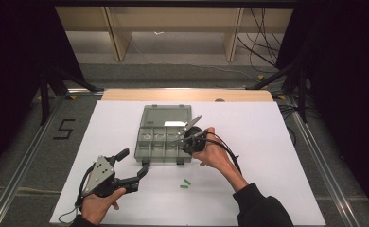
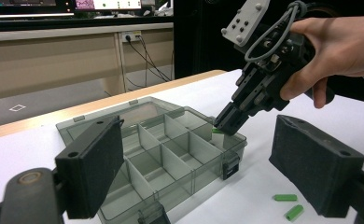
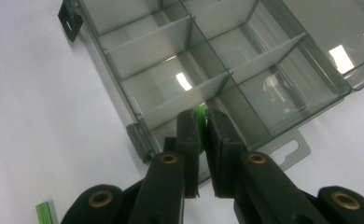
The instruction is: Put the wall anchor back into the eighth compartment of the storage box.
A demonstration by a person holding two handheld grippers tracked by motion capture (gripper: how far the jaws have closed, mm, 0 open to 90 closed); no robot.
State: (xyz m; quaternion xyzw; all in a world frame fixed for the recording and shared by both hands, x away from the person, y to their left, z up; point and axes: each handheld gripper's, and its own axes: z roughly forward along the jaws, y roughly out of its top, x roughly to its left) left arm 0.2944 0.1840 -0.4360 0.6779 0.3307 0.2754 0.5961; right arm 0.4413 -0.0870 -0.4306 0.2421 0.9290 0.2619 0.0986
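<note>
Right gripper point(image 3: 202, 122) pinches a green peg point(image 3: 199, 115) right above the organizer box's point(image 1: 144, 150) near-corner compartment; left gripper point(image 1: 133, 165) spread, idle.

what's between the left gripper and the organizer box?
Bare white table between the open left gripper and the organizer box, per high view; the green pieces lie off rightward.

Open organiser box and small green pieces on the white tabletop.

The smoky translucent organiser box point(image 1: 165, 140) lies flat with its lid point(image 1: 166, 115) folded back away from the person, its dividers forming two rows of small compartments, black latches on the near wall. One green piece point(image 3: 200, 117) is pinched between the right gripper point(image 3: 203, 122) jaws above a compartment at the box's right end. Two more green pieces point(image 1: 185, 184) lie loose just in front of the box.
</note>
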